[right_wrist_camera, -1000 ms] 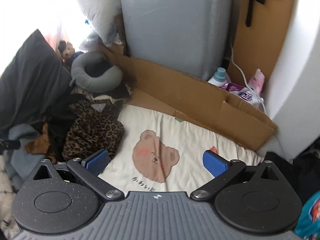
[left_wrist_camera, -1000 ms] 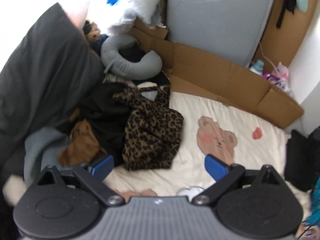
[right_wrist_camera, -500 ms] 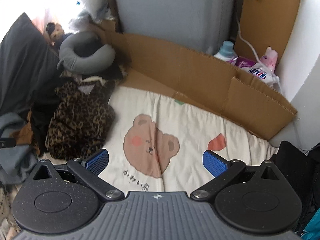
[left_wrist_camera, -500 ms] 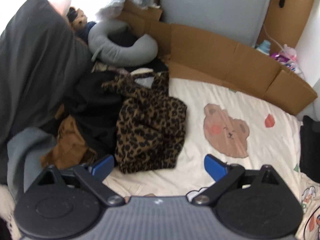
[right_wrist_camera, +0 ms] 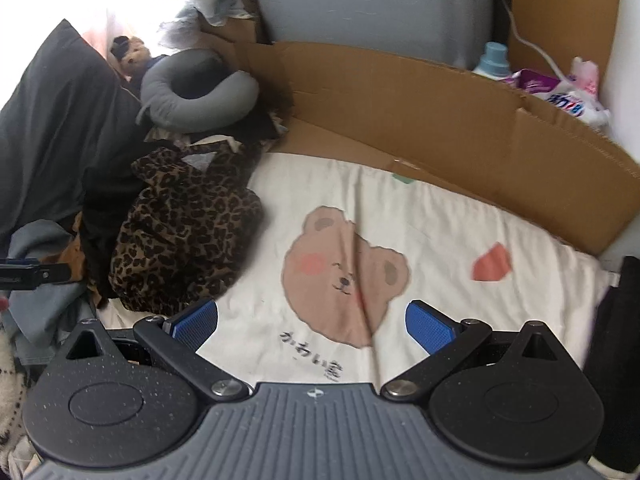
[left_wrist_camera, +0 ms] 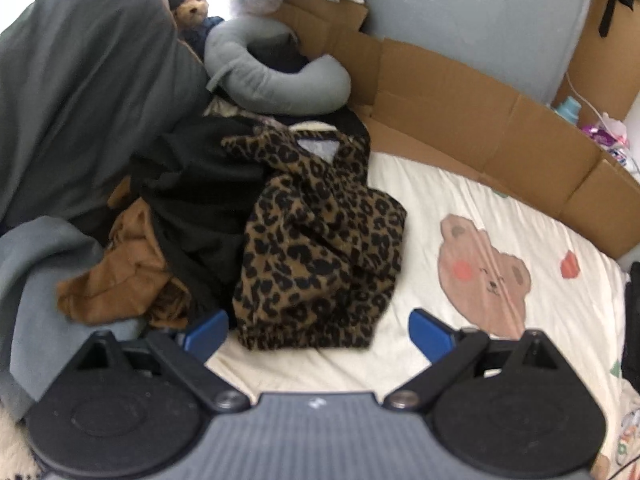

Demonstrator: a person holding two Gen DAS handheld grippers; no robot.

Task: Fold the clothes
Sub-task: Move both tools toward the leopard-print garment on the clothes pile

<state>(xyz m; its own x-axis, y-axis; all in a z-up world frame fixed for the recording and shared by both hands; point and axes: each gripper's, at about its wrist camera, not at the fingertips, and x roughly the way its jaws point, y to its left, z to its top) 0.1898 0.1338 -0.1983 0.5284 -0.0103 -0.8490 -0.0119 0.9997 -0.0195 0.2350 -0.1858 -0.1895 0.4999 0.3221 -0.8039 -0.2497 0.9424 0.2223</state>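
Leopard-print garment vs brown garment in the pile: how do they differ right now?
The leopard-print garment is spotted black on tan; the brown garment is plain brown. The leopard-print garment lies at the pile's edge, partly on the cream bear-print sheet; the brown garment sits deeper in, partly under a black garment. The leopard-print garment shows far more surface. Both are crumpled, unfolded, and touched by neither gripper.

Left black two-finger gripper with blue pads [left_wrist_camera: 318,330]: jaws spread wide, empty. Right black two-finger gripper with blue pads [right_wrist_camera: 312,324]: same, empty, level.
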